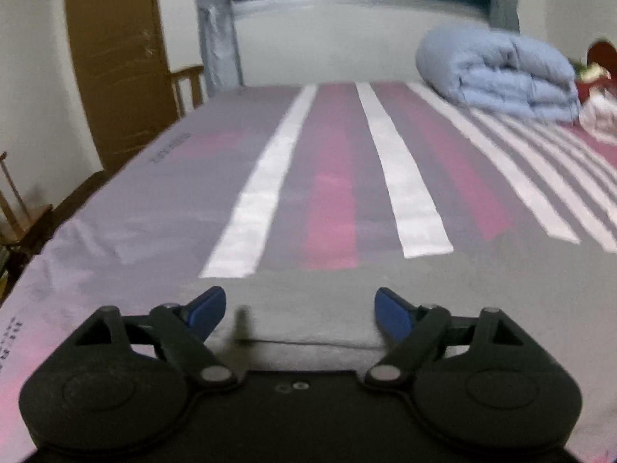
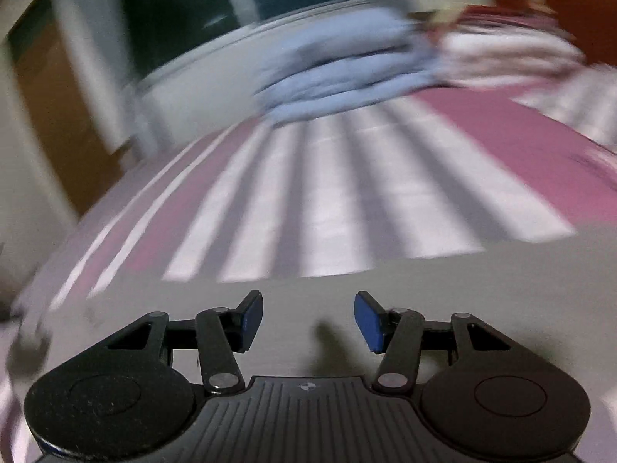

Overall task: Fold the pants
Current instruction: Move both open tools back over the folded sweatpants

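The grey pants (image 1: 308, 293) lie flat on the striped bed sheet (image 1: 331, 177), with a layered edge running across just in front of my left gripper (image 1: 300, 312). That gripper hovers over the cloth, open, its blue pads (image 1: 206, 310) wide apart with nothing between them. In the blurred right wrist view the same grey pants (image 2: 443, 289) spread under my right gripper (image 2: 308, 318). Its blue pads (image 2: 368, 320) also stand apart, gripping nothing.
A folded light blue duvet (image 1: 497, 73) sits at the far right of the bed, with red and white bedding (image 1: 597, 92) beside it. A brown door (image 1: 115, 69), a wooden chair (image 1: 189, 88) and the bed's left edge lie to the left. A window with curtains (image 1: 216, 27) is behind.
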The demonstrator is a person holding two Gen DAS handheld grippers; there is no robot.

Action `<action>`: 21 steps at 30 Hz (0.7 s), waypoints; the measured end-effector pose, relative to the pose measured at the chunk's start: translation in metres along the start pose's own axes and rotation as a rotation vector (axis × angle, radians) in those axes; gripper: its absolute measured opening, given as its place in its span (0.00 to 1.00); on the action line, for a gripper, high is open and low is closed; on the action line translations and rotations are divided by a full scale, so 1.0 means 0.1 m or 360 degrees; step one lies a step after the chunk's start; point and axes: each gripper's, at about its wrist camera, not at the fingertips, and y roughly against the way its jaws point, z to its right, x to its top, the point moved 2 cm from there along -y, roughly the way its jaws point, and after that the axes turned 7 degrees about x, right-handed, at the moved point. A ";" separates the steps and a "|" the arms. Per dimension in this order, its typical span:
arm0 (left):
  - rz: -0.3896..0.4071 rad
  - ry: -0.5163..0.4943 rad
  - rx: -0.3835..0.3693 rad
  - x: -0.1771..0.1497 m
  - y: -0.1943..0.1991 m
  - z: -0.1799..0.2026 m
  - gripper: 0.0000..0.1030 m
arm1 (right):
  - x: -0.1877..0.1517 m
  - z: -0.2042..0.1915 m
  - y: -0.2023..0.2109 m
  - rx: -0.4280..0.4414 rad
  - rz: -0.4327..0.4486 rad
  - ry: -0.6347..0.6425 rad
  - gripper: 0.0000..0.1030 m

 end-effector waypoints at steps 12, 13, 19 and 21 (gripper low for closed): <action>0.0025 -0.0164 -0.0034 0.00 0.01 0.17 0.84 | -0.03 -0.58 -0.77 -0.0059 -0.0208 0.0262 0.53; 0.0019 -0.0158 -0.0056 0.03 -0.02 0.24 0.85 | -0.02 -0.72 -0.90 -0.0001 -0.0229 0.0255 0.53; -0.0146 -0.0229 0.0000 -0.11 -0.45 0.69 0.95 | -0.09 -1.32 -1.65 -0.0007 -0.0393 0.0370 0.55; -0.0142 -0.0203 -0.0022 -0.17 -0.50 0.65 0.94 | -0.18 -1.35 -1.78 -0.0054 -0.0428 0.0459 0.61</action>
